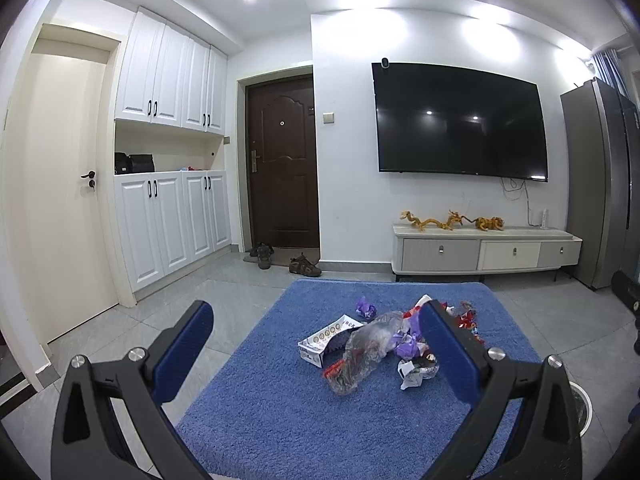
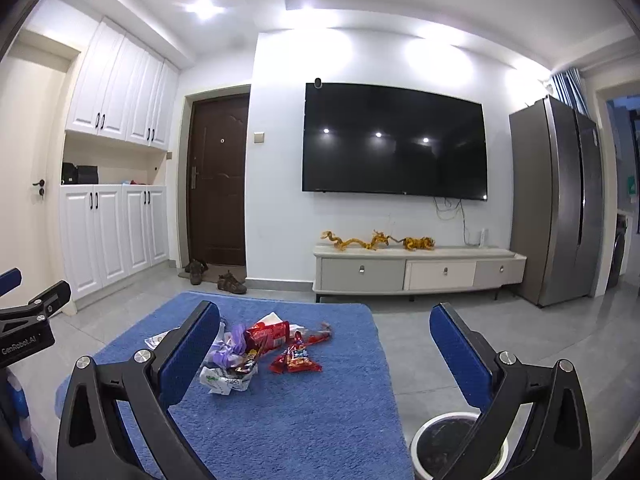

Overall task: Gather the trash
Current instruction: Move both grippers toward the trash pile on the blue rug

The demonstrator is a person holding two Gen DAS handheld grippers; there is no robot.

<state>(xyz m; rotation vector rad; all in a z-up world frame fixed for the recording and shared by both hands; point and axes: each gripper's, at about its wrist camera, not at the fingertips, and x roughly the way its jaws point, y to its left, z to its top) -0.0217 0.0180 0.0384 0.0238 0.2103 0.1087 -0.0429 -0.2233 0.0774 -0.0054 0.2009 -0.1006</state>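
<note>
Left wrist view. The left gripper (image 1: 316,344) hangs above the blue rug (image 1: 280,408) with its jaws spread wide and nothing between them. The trash pile (image 1: 384,344) lies on the far half of the rug, partly behind the right-hand finger: a small white carton (image 1: 326,340) at the pile's left edge, a crumpled clear plastic bag (image 1: 366,350) touching it, purple wrappers (image 1: 366,307) behind, and red wrappers on the far right side. A sliver of the white bin (image 1: 581,404) shows at the lower right, off the rug's edge. Behind stand the TV (image 1: 460,120) and the low cabinet (image 1: 486,252).

Right wrist view. The right gripper (image 2: 324,344) is likewise held wide and empty, raised over the near part of the rug. The pile sits ahead and to the left; the red snack packets (image 2: 296,360) lie nearest the open span, a white wrapper (image 2: 224,382) just beside the left-hand finger. The bin stands on the floor at the lower right, just beside the rug — its dark liner is open upward. The other gripper's body shows at the far left edge.

Step in hand (judged): the approach, with no item yet taken and all the litter on the rug. The next move calls for lowering one gripper onto a single piece — probably the red packets for the right side — closing on thin, crinkly film without snagging the pile of the rug, then carrying it to the bin.
</note>
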